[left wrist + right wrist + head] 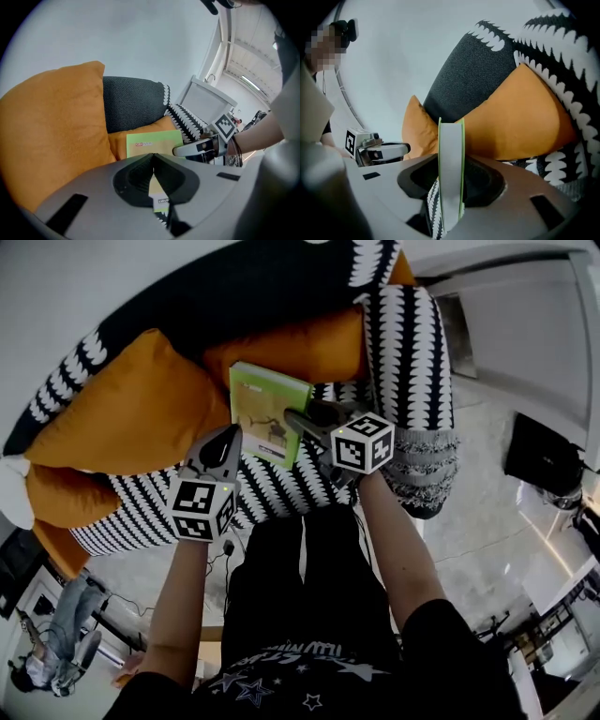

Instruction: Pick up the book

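Observation:
A thin green book (267, 413) is tilted up off the sofa seat, in front of an orange cushion (300, 348). My right gripper (298, 420) is shut on the book's right edge. In the right gripper view the pale page edge of the book (450, 168) stands upright and fills the gap between the jaws of the right gripper (450, 187). My left gripper (230, 434) hovers just left of the book, apart from it. In the left gripper view the left gripper (153, 161) has its jaws shut together with nothing in them, and the green cover of the book (154, 143) lies beyond them.
A large orange cushion (131, 413) leans at the left on the dark sofa back (131, 101). A black-and-white patterned throw (412, 352) covers the seat and right armrest. Beyond the armrest are white furniture (525, 324) and pale floor (487, 521).

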Motion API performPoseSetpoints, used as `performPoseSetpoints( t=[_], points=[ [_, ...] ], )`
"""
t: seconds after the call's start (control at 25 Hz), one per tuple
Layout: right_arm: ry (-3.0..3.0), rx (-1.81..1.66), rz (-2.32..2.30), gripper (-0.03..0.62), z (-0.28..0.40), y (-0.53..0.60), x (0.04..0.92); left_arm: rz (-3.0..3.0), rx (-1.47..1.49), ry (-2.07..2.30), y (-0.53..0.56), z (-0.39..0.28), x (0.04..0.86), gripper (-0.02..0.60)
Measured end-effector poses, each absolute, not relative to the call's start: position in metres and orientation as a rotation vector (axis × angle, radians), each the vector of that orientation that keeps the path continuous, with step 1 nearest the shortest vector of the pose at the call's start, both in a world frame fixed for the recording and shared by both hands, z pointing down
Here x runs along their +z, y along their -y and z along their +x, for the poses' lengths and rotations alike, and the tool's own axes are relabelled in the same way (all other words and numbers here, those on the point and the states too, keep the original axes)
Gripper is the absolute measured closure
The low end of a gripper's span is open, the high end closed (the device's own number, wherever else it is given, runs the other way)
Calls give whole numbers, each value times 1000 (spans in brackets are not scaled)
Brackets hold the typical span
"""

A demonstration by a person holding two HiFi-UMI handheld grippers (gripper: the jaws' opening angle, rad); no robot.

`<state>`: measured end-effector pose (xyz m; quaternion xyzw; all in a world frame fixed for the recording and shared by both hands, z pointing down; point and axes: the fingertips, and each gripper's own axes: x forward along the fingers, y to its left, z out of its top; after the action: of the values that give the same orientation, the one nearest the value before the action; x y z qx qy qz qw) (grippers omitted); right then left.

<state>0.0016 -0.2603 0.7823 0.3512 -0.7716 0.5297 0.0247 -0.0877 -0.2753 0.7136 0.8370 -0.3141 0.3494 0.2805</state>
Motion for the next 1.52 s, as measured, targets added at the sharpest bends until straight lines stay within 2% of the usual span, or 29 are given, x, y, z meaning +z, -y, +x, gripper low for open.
performPoseSetpoints(
  t=[0.28,0.48,1.52],
  points=[
    [2402,1688,1160,437,2,255,734,2278,898,892,276,-108,673,574],
    [2401,1613,1189,437,8,253,715,2317,851,911,282,-109,663,574],
    [2459,1200,1287,439,-2,212,515,2548,619,948,270,-139,502,574]
  ],
)
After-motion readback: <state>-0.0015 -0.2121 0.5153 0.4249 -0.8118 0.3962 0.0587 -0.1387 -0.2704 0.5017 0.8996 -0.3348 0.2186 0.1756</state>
